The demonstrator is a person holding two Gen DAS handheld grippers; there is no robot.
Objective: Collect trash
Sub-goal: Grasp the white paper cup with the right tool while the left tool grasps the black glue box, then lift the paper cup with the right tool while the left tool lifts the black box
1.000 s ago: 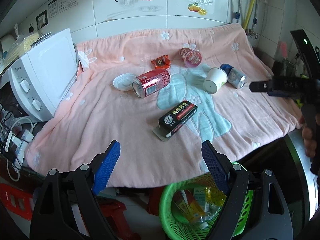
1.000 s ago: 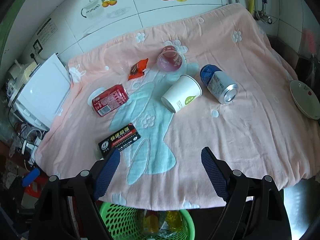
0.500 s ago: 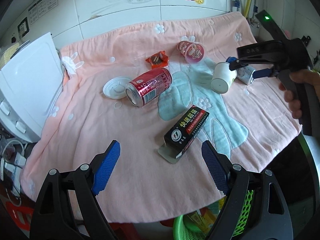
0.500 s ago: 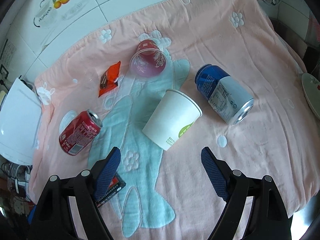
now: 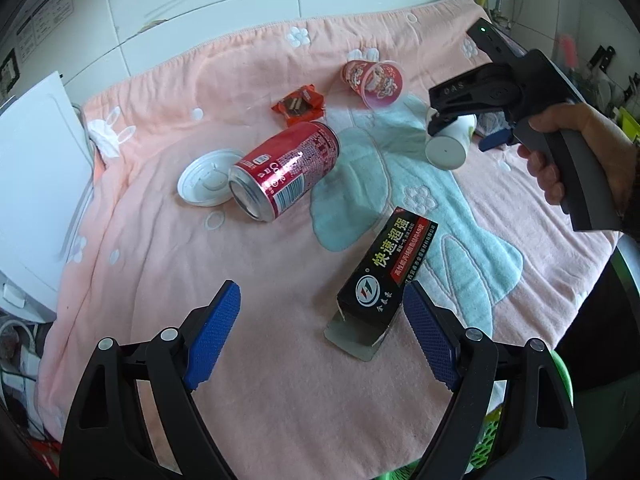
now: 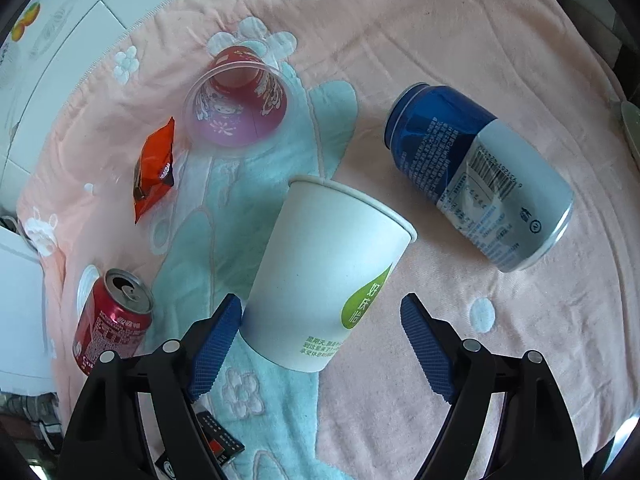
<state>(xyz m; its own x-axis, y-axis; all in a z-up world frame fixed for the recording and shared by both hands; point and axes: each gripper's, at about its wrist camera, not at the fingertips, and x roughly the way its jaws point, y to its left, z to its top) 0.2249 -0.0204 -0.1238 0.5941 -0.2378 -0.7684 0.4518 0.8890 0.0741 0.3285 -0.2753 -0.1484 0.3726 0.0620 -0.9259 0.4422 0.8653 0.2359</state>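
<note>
Jaws on our right gripper (image 6: 322, 316) are spread wide around the base end of the white paper cup (image 6: 326, 276), which lies on its side on the pink towel (image 6: 500, 60). The left pad (image 6: 218, 330) sits against or just beside the cup wall; the right pad stands clear of it, so nothing is pinched yet. We judge this straddle is chosen because the narrow base fits between the pads and crushes less readily than the open rim.

Our left gripper (image 5: 320, 338) is likewise spread, holding nothing, hovering with the black carton (image 5: 386, 276) just ahead of its right pad; we read this as staging for a later pickup.

Beyond the cup, the remaining trash lies loose and apart on the towel: blue can (image 6: 480, 176) to the right, printed plastic cup (image 6: 236, 104) and orange wrapper (image 6: 154, 168) behind, red can (image 5: 286, 170) touching a white lid (image 5: 204, 182). The green basket (image 5: 486, 436) shows just below the towel's near edge, under the left gripper, presumably the drop point.
</note>
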